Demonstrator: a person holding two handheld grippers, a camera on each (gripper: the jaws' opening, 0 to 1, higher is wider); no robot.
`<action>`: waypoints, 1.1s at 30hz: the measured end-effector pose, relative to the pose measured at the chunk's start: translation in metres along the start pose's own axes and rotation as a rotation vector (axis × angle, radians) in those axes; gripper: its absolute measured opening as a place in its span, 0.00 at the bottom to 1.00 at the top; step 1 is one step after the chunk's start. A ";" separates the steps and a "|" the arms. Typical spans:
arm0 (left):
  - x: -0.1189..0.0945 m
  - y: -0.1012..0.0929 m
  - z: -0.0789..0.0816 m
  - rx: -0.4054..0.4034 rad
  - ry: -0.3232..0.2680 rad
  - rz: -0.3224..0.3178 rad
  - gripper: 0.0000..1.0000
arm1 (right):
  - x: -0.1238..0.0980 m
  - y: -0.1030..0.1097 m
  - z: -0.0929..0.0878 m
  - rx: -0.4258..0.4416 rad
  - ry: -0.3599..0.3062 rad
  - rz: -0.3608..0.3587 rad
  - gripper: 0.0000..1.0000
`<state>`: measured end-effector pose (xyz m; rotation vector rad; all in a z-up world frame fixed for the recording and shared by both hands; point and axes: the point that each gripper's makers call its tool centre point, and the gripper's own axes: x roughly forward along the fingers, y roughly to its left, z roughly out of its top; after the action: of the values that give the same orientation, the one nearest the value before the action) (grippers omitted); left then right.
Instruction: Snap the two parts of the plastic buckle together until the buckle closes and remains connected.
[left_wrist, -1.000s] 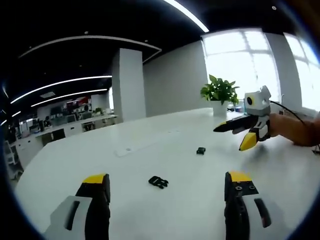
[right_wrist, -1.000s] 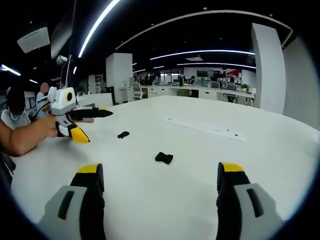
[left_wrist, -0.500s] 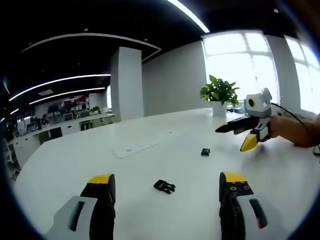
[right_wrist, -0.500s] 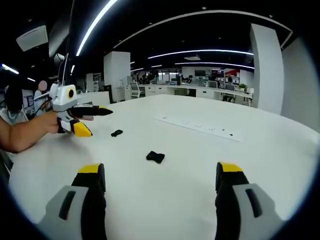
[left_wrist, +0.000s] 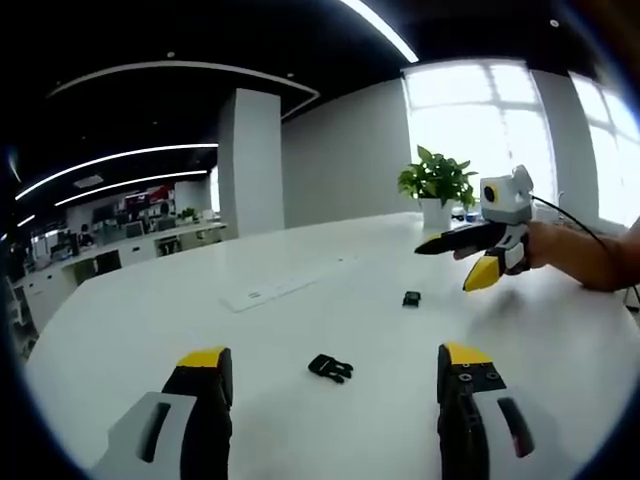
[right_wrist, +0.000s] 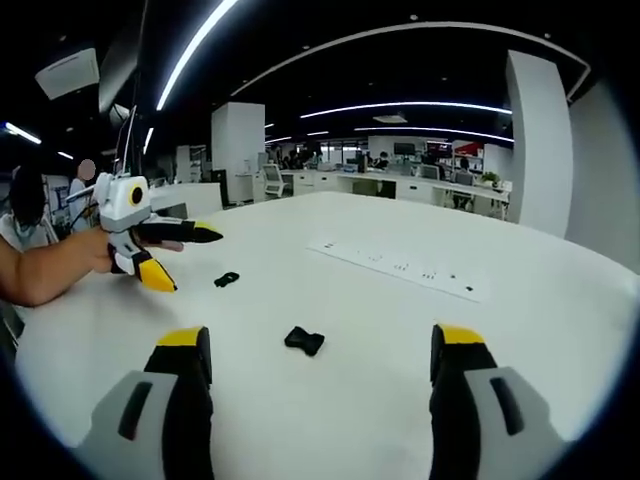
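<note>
White tabletop (left_wrist: 300, 320) spreads out under both of my grippers. In the left gripper view, my left gripper (left_wrist: 335, 375) sits low near the tabletop with its two jaws wide apart and nothing between them. Just ahead of it, between the yellow tips and a bit beyond them, lies the larger buckle part (left_wrist: 330, 367), black and flat on the tabletop. Farther ahead and a little to the right lies the smaller buckle part (left_wrist: 411, 298), well apart from the first one. The two parts are not joined.

To the right I see my right gripper (left_wrist: 455, 264) held up above the tabletop in a hand (left_wrist: 560, 250). Its jaws are spread, one black and one with a yellow tip, and they hold nothing. A potted plant (left_wrist: 438, 185) stands behind it by the bright window (left_wrist: 480, 110).

In the right gripper view, my right gripper (right_wrist: 320, 365) has its jaws wide apart too, with nothing in them. The larger buckle part (right_wrist: 304, 341) lies just ahead, near the left jaw. The smaller buckle part (right_wrist: 226, 279) is farther off to the left. Close beside that one is my left gripper (right_wrist: 190, 255), held by a hand (right_wrist: 95, 255), jaws spread. A flat white strip (right_wrist: 405, 268) with small dark marks lies on the tabletop farther ahead to the right.
</note>
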<state>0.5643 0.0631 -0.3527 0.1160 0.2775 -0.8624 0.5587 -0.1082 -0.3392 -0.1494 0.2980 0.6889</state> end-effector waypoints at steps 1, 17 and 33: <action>0.000 0.000 0.000 0.003 -0.001 0.000 0.85 | 0.000 0.000 0.001 -0.002 -0.001 0.002 0.91; 0.023 0.005 0.010 0.014 0.007 -0.030 0.85 | 0.009 -0.015 0.004 -0.004 0.000 0.010 0.90; 0.036 0.031 0.037 -0.005 -0.033 -0.001 0.85 | 0.025 -0.019 0.015 -0.023 -0.002 0.028 0.89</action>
<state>0.6170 0.0491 -0.3282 0.0971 0.2490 -0.8633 0.5929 -0.1039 -0.3321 -0.1669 0.2908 0.7202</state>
